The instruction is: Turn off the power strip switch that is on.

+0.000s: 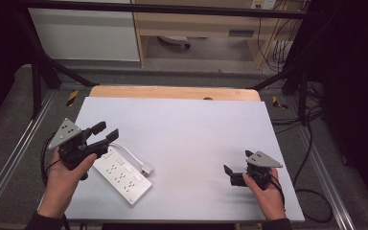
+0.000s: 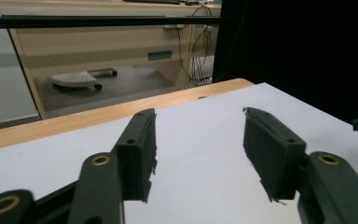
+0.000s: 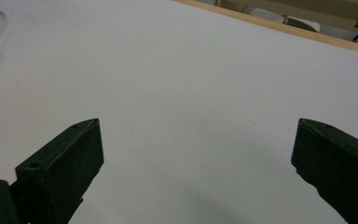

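Counted on the table (image 1: 196, 124): one white power strip (image 1: 122, 176), with one white cable (image 1: 129, 154) ending in one plug (image 1: 147, 168). Held above the surface: two grippers, namely one left gripper (image 1: 106, 132) and one right gripper (image 1: 227, 170), each topped by one grey three-cornered plate and each gripped by one hand. Beyond the far edge: one wooden cabinet (image 1: 196, 24).
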`<state>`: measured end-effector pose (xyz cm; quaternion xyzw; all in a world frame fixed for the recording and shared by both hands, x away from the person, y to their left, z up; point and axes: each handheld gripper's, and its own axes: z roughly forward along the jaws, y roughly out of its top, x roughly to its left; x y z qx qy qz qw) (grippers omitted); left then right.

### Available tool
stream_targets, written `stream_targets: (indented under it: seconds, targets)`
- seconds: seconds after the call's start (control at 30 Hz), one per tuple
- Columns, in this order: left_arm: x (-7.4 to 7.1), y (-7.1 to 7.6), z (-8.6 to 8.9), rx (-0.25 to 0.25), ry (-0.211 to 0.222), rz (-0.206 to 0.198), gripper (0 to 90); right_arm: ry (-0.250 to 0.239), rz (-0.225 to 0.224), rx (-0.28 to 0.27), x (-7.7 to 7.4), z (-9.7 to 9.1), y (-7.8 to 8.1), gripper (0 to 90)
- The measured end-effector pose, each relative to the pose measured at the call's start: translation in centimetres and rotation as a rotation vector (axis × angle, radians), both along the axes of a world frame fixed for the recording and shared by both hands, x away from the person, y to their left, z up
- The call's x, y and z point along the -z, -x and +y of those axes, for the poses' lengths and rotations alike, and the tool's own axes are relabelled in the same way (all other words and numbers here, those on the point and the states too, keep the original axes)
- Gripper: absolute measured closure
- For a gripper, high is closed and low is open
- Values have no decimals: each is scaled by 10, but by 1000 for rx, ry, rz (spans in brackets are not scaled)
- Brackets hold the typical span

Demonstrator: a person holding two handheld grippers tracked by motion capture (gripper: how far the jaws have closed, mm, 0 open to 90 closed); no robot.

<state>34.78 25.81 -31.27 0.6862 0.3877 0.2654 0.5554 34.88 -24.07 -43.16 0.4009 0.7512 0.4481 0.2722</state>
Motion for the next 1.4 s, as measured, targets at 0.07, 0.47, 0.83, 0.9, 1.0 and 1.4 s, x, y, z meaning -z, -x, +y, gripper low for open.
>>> stream_targets:
  seconds: [0.07,0.47,0.83,0.9,1.0,1.4]
  targets:
    - [0,-1,1,2,-1,1,513,0,1,1,0,0,0,27]
    - [4,-2,4,1,29,6,814,4,5,4,1,-1,-1,28]
    - [12,-9,2,42,17,72,897,9,14,7,3,-1,-2,28]
    - [14,-11,2,37,8,90,897,9,14,9,3,-1,-2,27]
    - [18,-14,2,26,-12,114,897,9,14,10,3,-1,-2,27]
    - [35,-28,3,14,-48,198,898,8,13,13,3,-2,-2,26]
